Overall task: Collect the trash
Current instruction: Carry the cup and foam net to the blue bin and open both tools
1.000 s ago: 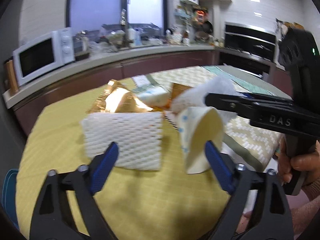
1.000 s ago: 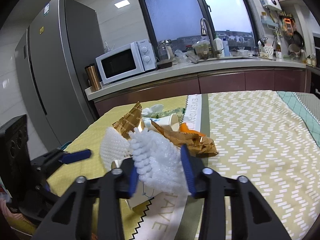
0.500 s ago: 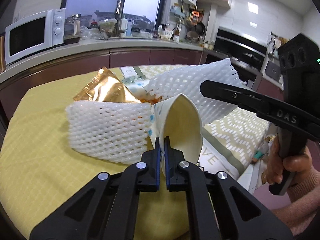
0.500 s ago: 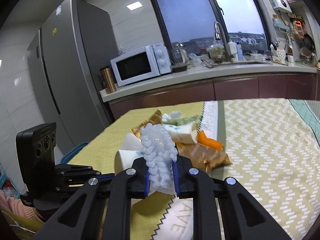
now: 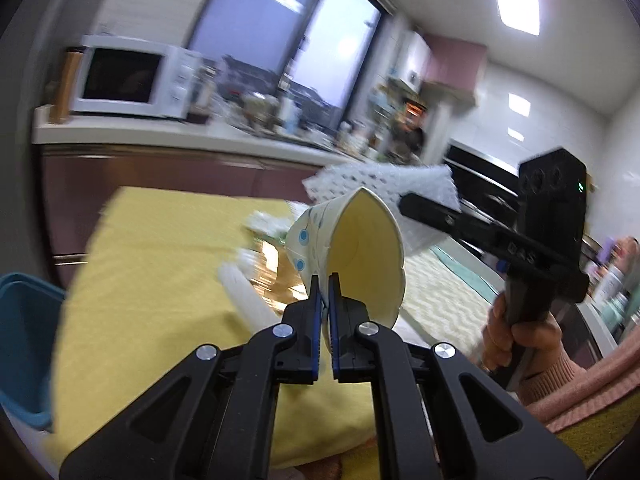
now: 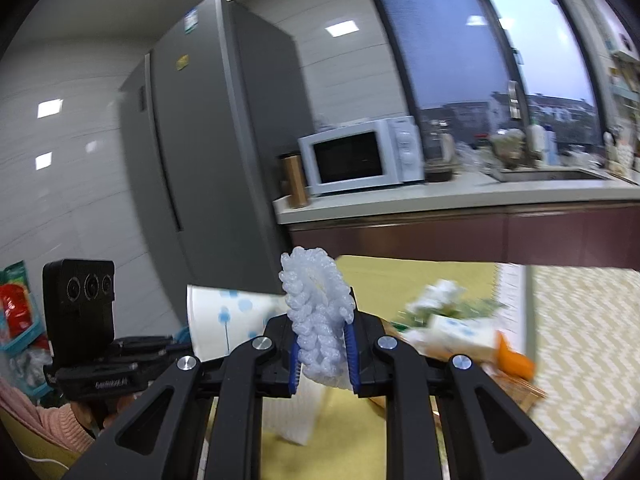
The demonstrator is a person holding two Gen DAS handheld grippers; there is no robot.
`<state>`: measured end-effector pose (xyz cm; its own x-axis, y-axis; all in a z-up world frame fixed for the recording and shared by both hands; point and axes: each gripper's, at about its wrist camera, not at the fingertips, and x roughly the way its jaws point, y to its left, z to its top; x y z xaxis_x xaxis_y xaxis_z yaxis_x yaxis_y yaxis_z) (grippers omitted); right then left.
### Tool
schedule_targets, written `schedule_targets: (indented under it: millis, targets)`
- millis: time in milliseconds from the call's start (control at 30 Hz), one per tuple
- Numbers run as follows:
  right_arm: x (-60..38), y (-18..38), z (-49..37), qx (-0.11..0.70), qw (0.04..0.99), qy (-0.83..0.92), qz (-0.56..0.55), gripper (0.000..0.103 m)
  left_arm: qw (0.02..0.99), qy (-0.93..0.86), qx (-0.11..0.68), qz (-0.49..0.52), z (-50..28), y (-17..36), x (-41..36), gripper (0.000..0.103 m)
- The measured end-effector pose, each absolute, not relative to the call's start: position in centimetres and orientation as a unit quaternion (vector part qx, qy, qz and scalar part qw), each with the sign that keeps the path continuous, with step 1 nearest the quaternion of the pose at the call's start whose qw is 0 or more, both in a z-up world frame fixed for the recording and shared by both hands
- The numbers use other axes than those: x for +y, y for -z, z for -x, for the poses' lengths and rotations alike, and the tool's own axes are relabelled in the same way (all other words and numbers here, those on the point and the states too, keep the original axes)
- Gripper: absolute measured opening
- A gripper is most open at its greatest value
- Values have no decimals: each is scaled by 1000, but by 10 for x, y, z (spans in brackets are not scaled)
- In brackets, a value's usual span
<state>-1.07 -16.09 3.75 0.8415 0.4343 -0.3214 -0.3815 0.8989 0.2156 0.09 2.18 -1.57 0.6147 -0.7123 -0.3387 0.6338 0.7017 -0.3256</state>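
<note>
My left gripper (image 5: 325, 294) pinches the rim of a paper cup (image 5: 352, 256) and my right gripper (image 6: 322, 354) clamps a white foam net (image 6: 318, 320), both held clear above the yellow-clothed worktop (image 5: 160, 264). By my reckoning, collection is only begun: wrappers (image 6: 452, 324) lie heaped there, a blue bin (image 5: 24, 344) at its edge, a microwave (image 6: 360, 160) on the kitchen counter beyond.

A thin paper cup (image 5: 352, 256), matt with blue dots; white foam netting (image 6: 320, 320), bumpy and soft; yellow woven tablecloth (image 5: 160, 272); crinkled glossy gold foil wrapper (image 5: 276, 268).
</note>
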Motion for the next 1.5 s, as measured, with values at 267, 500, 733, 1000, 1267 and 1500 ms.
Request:
schedule_targets:
  millis: [267,500,733,1000,1267,1500]
  targets:
    - [-102,-24,-15,217,934,-279,-53,17,929,272,224,114,-12,15,104,4]
    - [-51,-16,-43,244,913,-325,-33,17,950,166,238,119,-16,36,172,4]
    - [15,-8,-84,268,886,-379,-11,17,951,70,271,132,-35,63,239,4]
    - [86,19,-123,323,858,-400,14,17,932,21,332,141,-60,105,277,4]
    - [126,41,-145,372,838,-398,22,18,920,1,364,143,-83,130,279,4]
    - [151,61,-164,410,828,-382,28,26,910,-21,386,151,-104,148,286,5]
